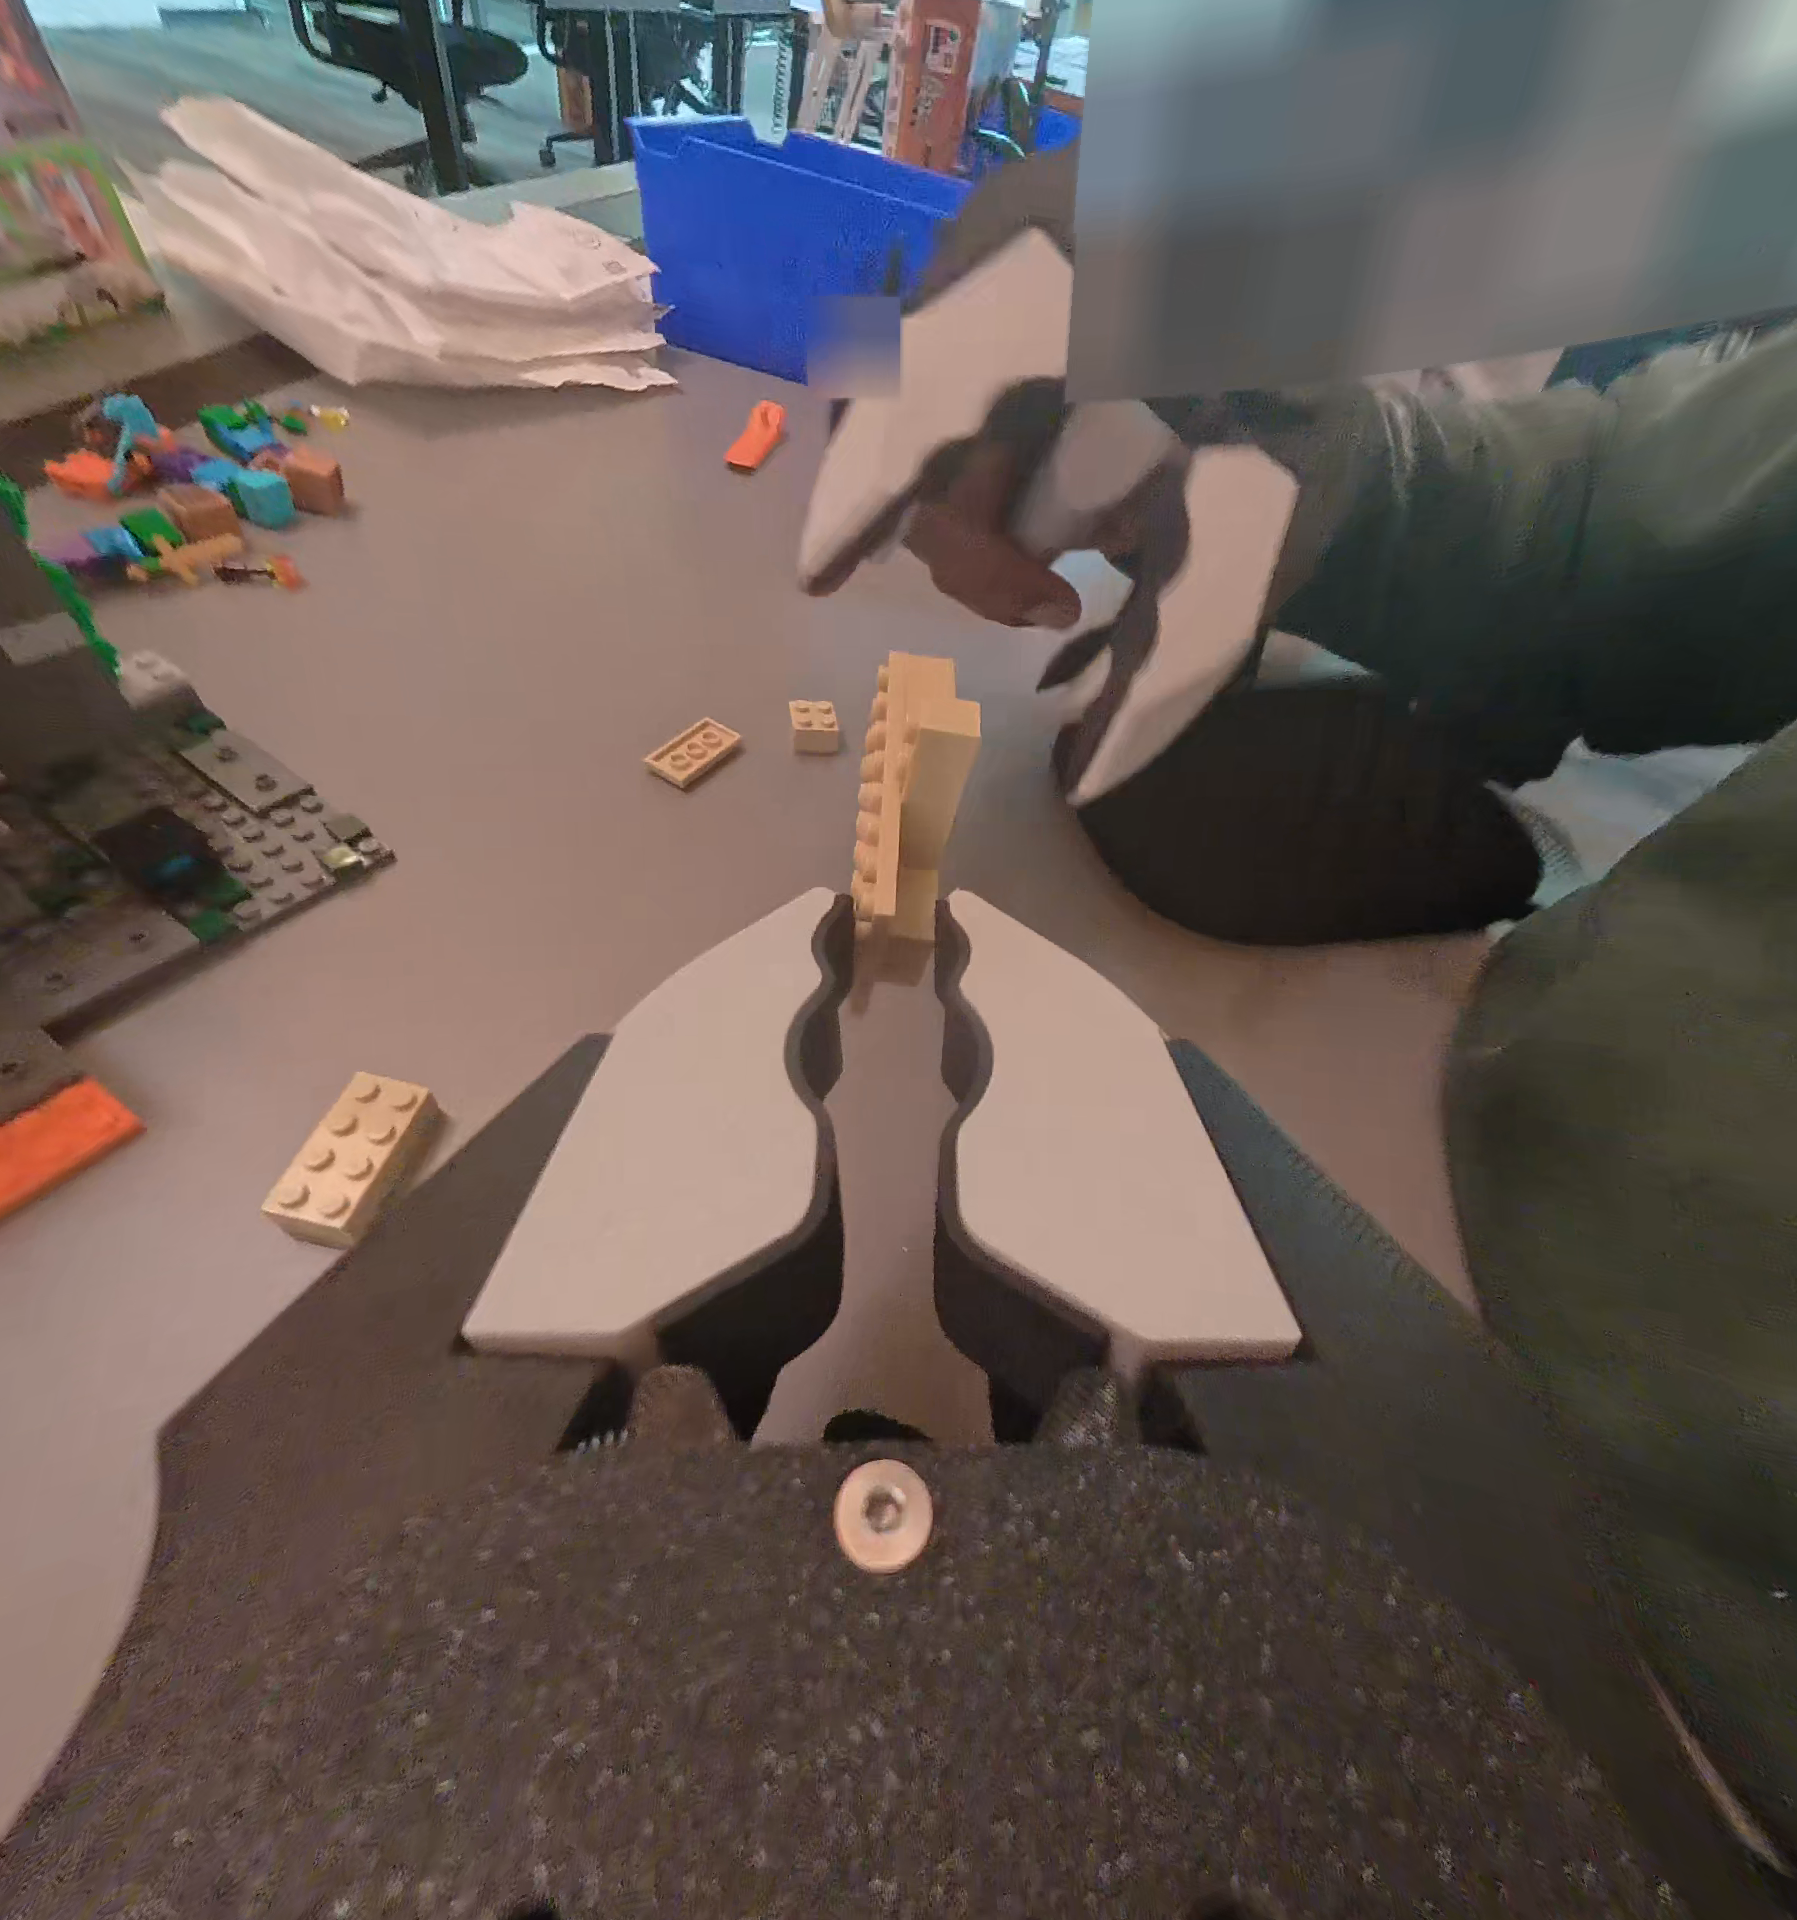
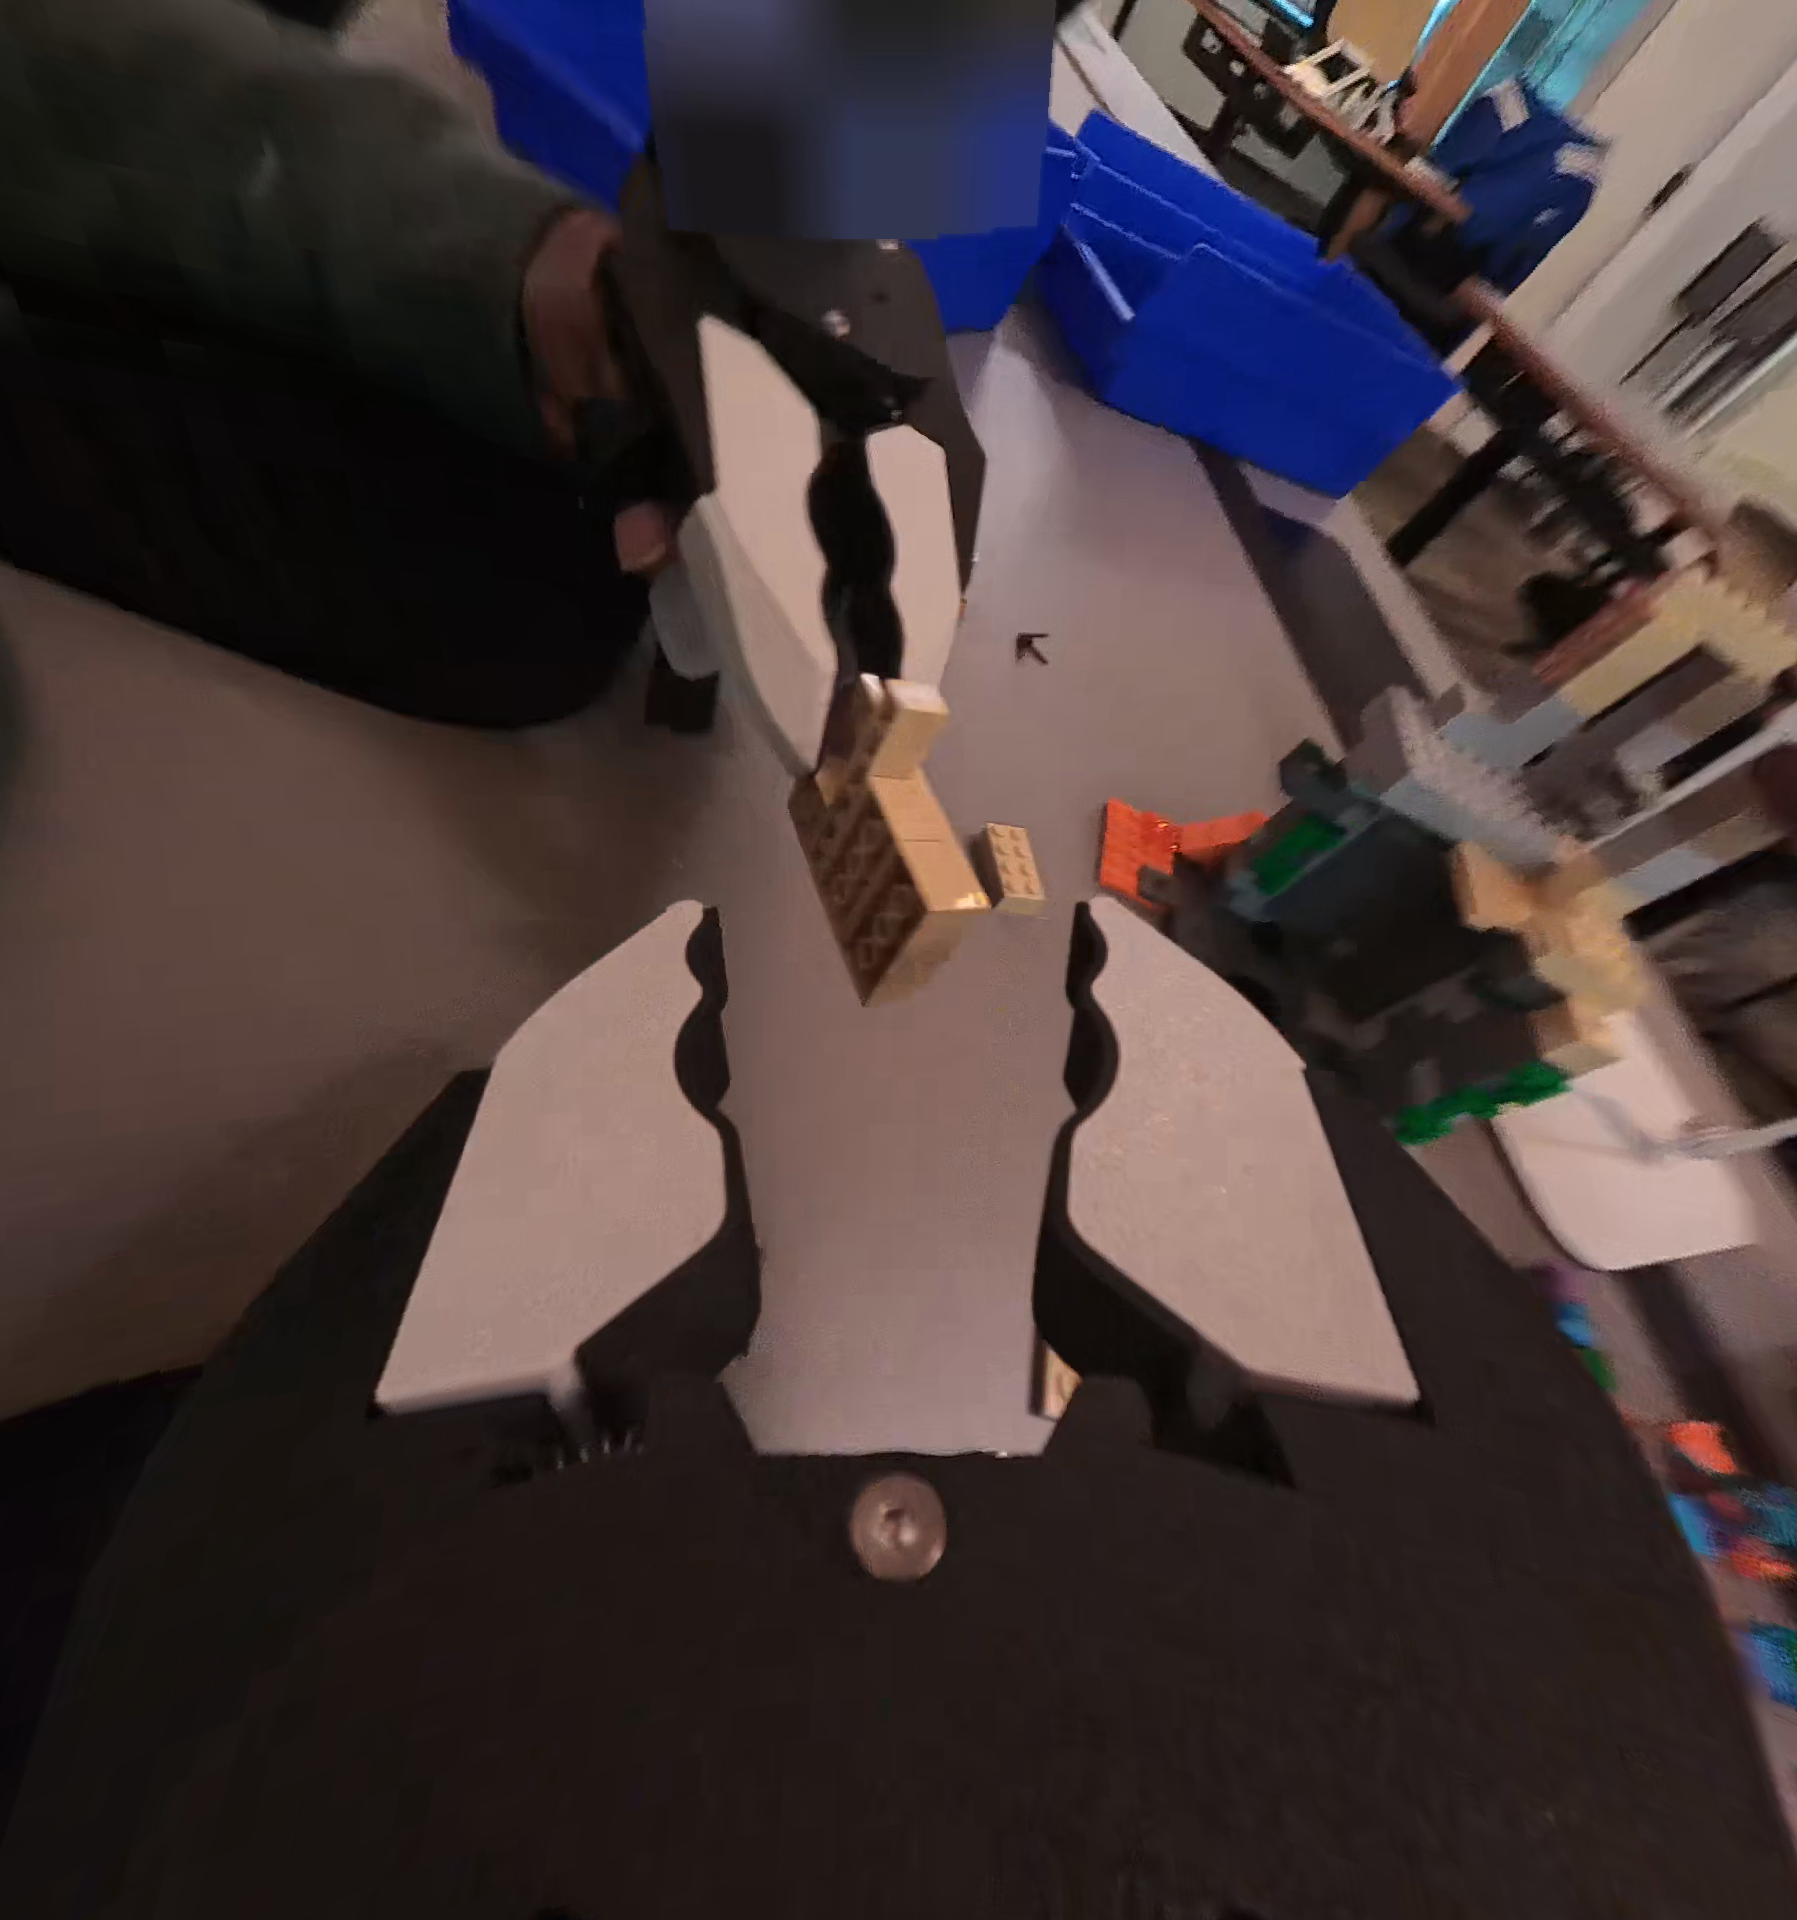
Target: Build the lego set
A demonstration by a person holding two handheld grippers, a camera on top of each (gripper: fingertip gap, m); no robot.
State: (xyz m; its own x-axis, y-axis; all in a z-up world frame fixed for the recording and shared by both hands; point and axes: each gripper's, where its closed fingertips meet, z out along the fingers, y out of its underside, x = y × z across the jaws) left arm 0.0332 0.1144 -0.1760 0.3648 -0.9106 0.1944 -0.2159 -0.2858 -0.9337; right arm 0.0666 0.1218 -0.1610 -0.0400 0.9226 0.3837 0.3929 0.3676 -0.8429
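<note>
Now the left tool (image 1: 892, 920) pinches a tan brick assembly (image 1: 909, 790) (studs sideways); the right tool (image 2: 894, 914) gapes wide.

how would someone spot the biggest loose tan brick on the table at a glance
Start at the dark grey lego build on the left of the grey table, with its orange plate at the near corner. Just right of that plate lies the thick tan brick. Its eight studs in two rows set it apart from the smaller tan pieces farther back.
</note>
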